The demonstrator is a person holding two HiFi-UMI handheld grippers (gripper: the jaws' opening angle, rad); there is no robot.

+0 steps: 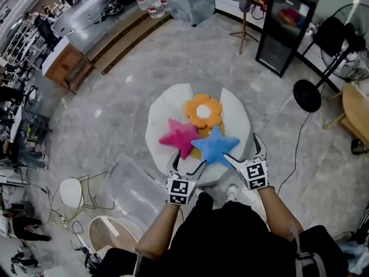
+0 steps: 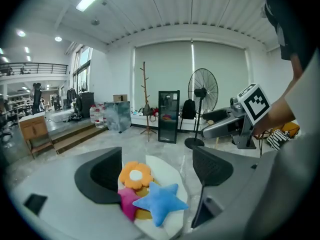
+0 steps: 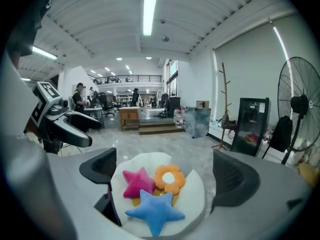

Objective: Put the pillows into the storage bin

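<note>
Three pillows lie on a white round seat (image 1: 167,111): an orange flower (image 1: 203,111), a pink star (image 1: 179,136) and a blue star (image 1: 214,145), with something yellow under them. My left gripper (image 1: 187,163) is open just in front of the seat, below the pink star. My right gripper (image 1: 243,150) is open beside the blue star's right point. Neither holds anything. The left gripper view shows the blue star (image 2: 157,201) and flower (image 2: 135,175) between open jaws. In the right gripper view the pink star (image 3: 136,181) and blue star (image 3: 156,210) lie between open jaws. A clear storage bin (image 1: 134,182) stands on the floor at left.
A standing fan (image 1: 307,95) with a trailing cable and a black glass-door cabinet (image 1: 285,27) stand at the back right. A coat rack (image 1: 245,10) is behind. A wire-frame chair (image 1: 75,192) sits at the lower left, and a wooden cabinet (image 1: 63,65) is far left.
</note>
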